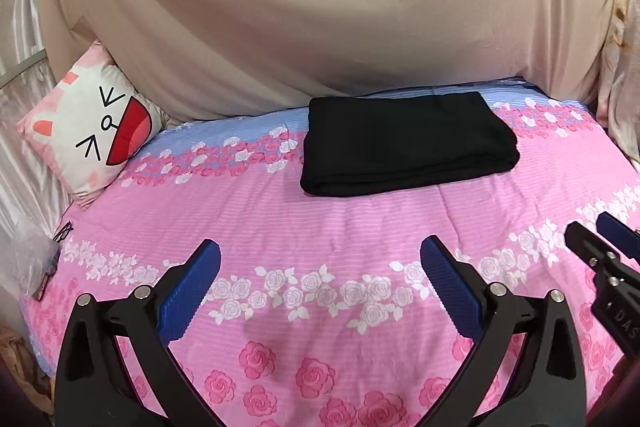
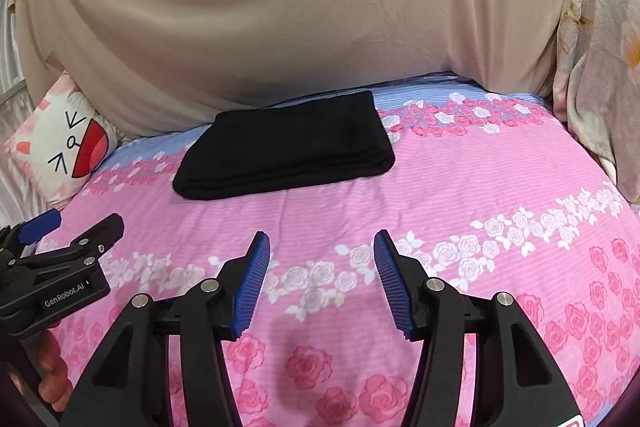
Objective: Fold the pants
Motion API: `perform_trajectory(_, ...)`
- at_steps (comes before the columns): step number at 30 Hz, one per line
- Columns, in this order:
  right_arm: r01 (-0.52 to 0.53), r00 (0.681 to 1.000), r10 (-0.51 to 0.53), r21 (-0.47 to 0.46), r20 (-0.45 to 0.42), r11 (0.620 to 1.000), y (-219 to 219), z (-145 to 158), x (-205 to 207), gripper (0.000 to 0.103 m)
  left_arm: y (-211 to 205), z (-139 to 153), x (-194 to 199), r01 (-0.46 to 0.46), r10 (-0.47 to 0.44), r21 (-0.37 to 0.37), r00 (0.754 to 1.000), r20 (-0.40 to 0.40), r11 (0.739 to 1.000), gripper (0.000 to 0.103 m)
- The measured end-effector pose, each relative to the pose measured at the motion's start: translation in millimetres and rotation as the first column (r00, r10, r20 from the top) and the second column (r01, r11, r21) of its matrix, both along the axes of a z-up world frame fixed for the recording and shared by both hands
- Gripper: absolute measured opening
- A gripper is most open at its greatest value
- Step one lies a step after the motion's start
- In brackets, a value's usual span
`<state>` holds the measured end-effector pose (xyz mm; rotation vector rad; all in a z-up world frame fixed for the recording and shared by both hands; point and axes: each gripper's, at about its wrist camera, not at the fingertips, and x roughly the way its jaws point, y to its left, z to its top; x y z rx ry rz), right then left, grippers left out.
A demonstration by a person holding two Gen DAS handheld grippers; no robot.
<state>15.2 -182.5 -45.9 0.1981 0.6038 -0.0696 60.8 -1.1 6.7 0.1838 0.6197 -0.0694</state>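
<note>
Black pants (image 1: 408, 143) lie folded into a thick flat rectangle on your bed (image 1: 320, 227), toward its far edge, where the pink rose-print cover turns to a blue stripe. Behind them a beige sheet (image 1: 320, 7) hangs down to the far edge. Your left claw (image 1: 320, 287) hovers over the near part of the bed with its blue pads (image 1: 188, 291) spread wide and nothing between them, only cover showing in the gap. Your right claw (image 2: 322, 279) hovers beside it, jaws parted about halfway and likewise empty. Both claws sit well apart from the pants. A cartoon-face cushion (image 1: 92, 127) leans at the bed's far left corner, and a floral cloth (image 2: 600, 67) hangs by the far right corner. Fingers (image 2: 52, 379) of your left hand show under the left claw in the right wrist view
</note>
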Motion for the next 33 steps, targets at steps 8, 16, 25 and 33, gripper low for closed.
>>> perform_trajectory(8, -0.026, 1.000, 0.026, -0.017, 0.012, 1.000, 15.8, 3.2, -8.7, 0.056, 7.1, -5.4, -6.8, 0.005, -0.006, -0.028, 1.000, -0.029, 1.000, 0.098)
perform_trajectory(16, -0.026, 1.000, 0.026, -0.026, 0.006, 0.999, 24.2, -0.1, -14.2, 0.057, 15.0, -10.7, -10.5, 0.000, -0.001, -0.032, 0.999, -0.037, 0.999, 0.098)
perform_trajectory(25, -0.031, 0.999, 0.030, -0.033, -0.010, 0.999, 28.5, -5.4, -16.5, 0.058, 20.9, -17.7, -12.0, -0.009, 0.008, -0.030, 0.999, -0.048, 1.000, 0.098)
perform_trajectory(33, -0.033, 0.999, 0.032, -0.034, -0.012, 0.999, 30.0, -5.5, -16.4, 0.058, 23.5, -16.1, -12.6, -0.020, 0.018, -0.044, 0.999, -0.038, 0.999, 0.098)
